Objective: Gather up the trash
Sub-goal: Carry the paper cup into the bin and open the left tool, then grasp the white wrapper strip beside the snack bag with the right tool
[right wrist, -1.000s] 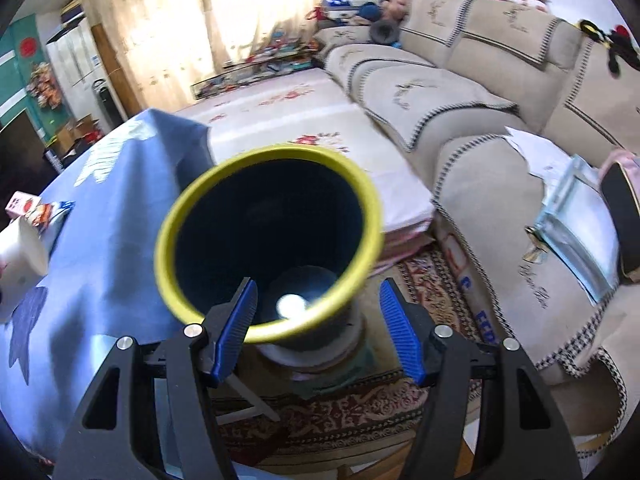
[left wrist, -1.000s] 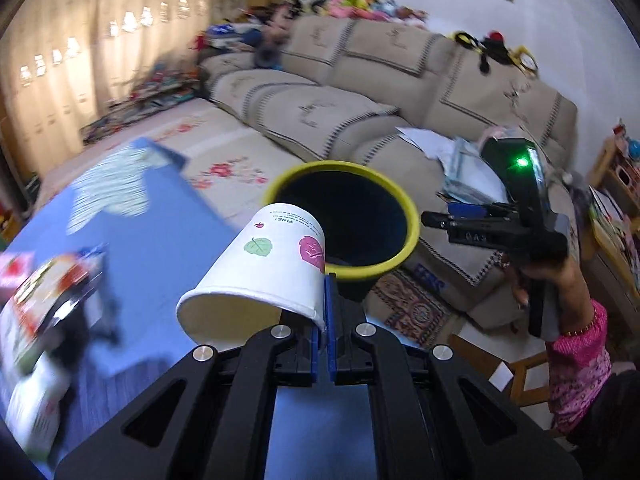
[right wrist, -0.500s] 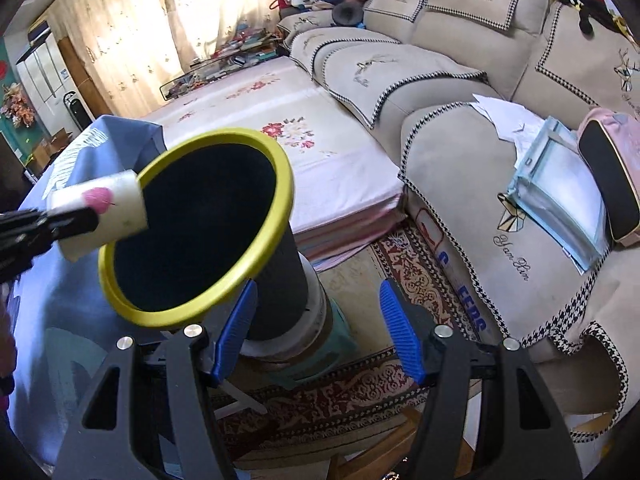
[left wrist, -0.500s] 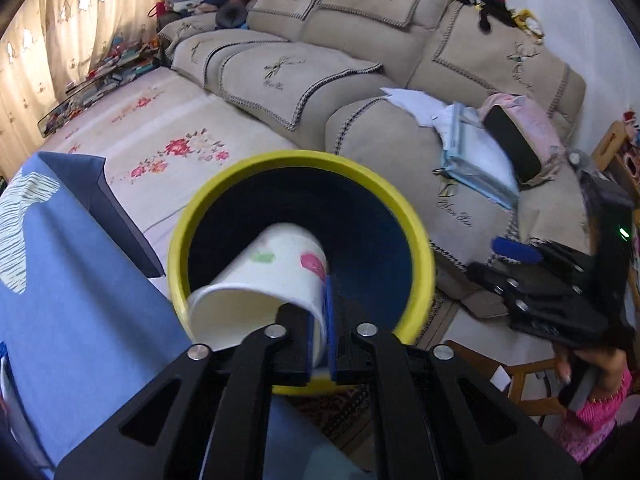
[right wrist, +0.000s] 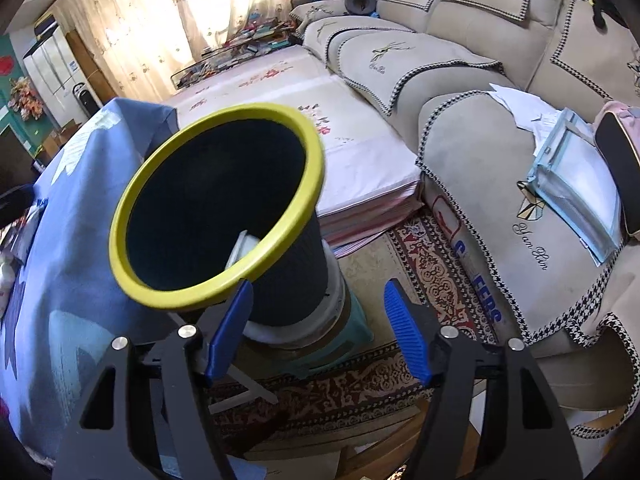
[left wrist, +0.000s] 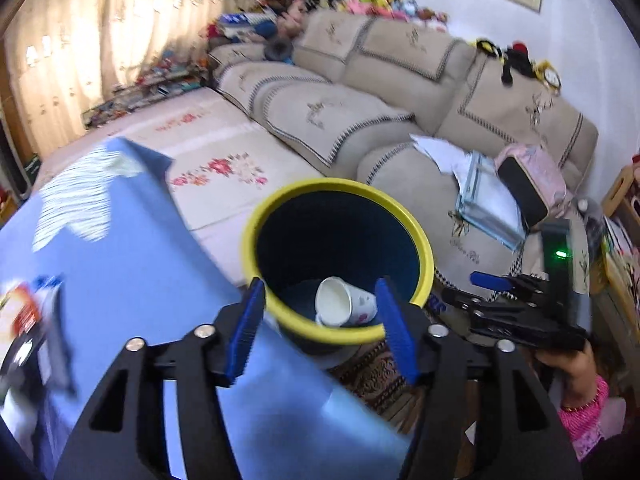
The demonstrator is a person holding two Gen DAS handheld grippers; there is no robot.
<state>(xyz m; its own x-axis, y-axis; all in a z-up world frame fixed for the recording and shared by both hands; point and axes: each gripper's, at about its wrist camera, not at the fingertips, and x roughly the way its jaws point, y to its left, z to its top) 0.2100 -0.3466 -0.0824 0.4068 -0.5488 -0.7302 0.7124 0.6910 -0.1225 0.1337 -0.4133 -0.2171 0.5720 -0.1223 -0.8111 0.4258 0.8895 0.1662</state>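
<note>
Released since half a second ago, the paper cup [left wrist: 346,307] now lies on its side at the bottom of the yellow-rimmed bin [left wrist: 256,236]. From left to right I see the blue tablecloth [left wrist: 132,280], then my left gripper [left wrist: 320,322] with jaws apart and empty over the bin's near rim, then my right gripper [right wrist: 316,326], also spread wide, holding nothing beside the bin's outer wall.

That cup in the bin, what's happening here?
A person with a gripper in each hand is tidying up trash. The white paper cup lies on its side at the bottom of the yellow-rimmed bin. The left gripper is open and empty above the bin. The right gripper is open beside it, holding nothing.
</note>
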